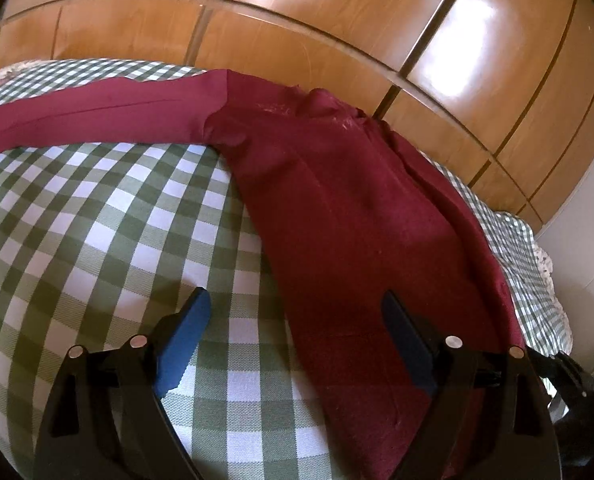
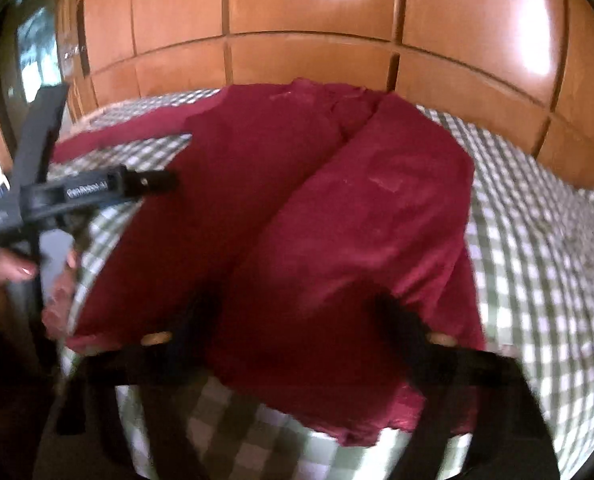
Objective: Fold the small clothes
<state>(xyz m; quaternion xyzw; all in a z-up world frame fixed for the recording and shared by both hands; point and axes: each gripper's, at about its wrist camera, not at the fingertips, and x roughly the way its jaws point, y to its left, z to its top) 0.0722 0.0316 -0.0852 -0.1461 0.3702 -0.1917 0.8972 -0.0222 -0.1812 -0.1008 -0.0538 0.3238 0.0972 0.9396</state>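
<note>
A dark red long-sleeved garment point(image 1: 337, 208) lies on the green-and-white checked cloth point(image 1: 97, 220). One sleeve point(image 1: 97, 114) stretches out to the left. In the right wrist view the garment point(image 2: 297, 208) has its right side folded over the body. My left gripper point(image 1: 297, 312) is open and empty, low over the garment's left edge. It also shows in the right wrist view point(image 2: 153, 180) at the left, held by a hand. My right gripper point(image 2: 297, 312) is open and blurred, over the garment's near hem.
Wooden wardrobe doors point(image 1: 297, 32) stand right behind the far edge of the surface. The checked cloth's frilled edge point(image 1: 545, 268) hangs at the right. A window point(image 2: 33, 44) shows at the far left of the right wrist view.
</note>
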